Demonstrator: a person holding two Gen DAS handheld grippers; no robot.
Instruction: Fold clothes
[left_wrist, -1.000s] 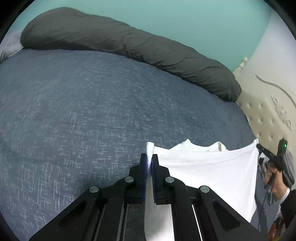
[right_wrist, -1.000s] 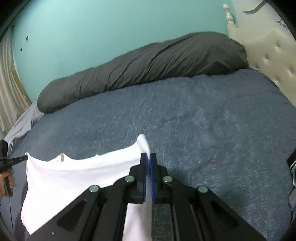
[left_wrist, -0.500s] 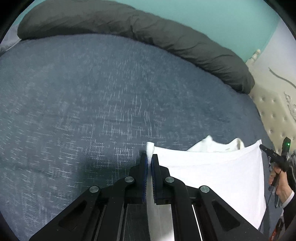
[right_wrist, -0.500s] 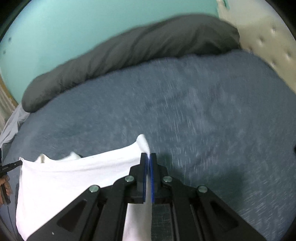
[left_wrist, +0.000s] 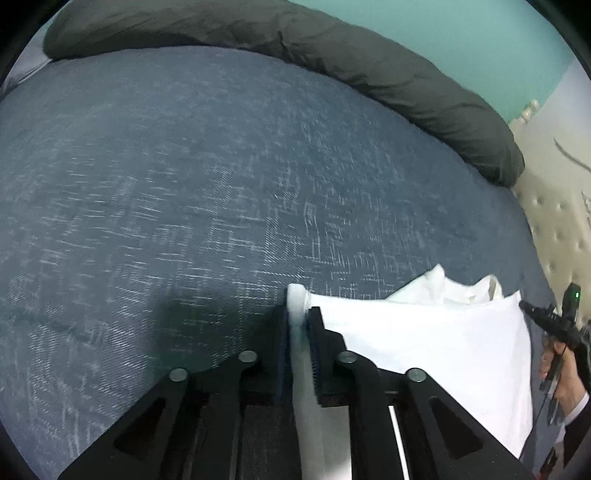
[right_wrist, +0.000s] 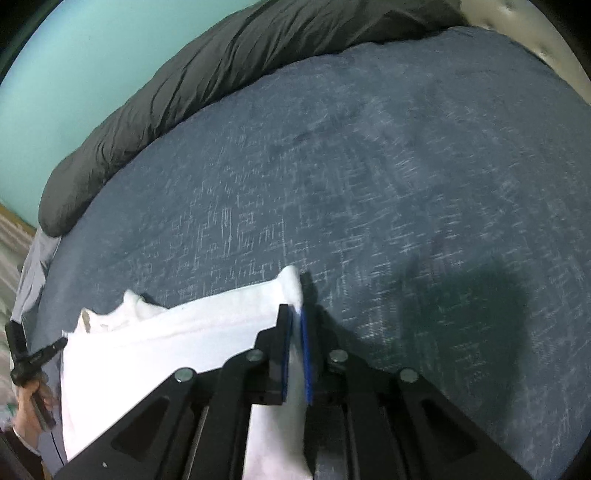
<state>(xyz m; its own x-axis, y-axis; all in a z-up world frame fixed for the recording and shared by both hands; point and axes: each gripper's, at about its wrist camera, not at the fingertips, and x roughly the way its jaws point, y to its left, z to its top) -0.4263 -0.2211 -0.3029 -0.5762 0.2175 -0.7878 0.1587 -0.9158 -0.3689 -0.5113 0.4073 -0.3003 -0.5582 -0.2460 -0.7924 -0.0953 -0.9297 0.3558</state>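
A white garment (left_wrist: 424, 339), apparently a T-shirt, is stretched between the two grippers over the near edge of a bed covered in a blue-grey bedspread (left_wrist: 221, 184). Its long axis runs side to side, from one gripper to the other, along that near edge. The taut top edge is a straight fold, and bunched cloth, perhaps the collar or sleeves, pokes up behind it towards the middle of the bed. The lower part of the garment drops out of both views, so its full length and how much of it rests on the bedspread cannot be told.

The left gripper (left_wrist: 298, 325) has one corner of the cloth between its pads, and the jaws are opening; a narrow gap shows, with the fabric standing loosely in it. The right gripper (right_wrist: 294, 325) has the opposite corner between its blue pads, and its jaws are opening too, with only a slim gap. Whether either pad presses the cloth is hard to make out.

A dark grey rolled duvet (right_wrist: 207, 74) lies along the far edge of the bed against a turquoise wall (right_wrist: 74, 55). A cream tufted headboard (left_wrist: 554, 221) stands at one end, partly cut off.
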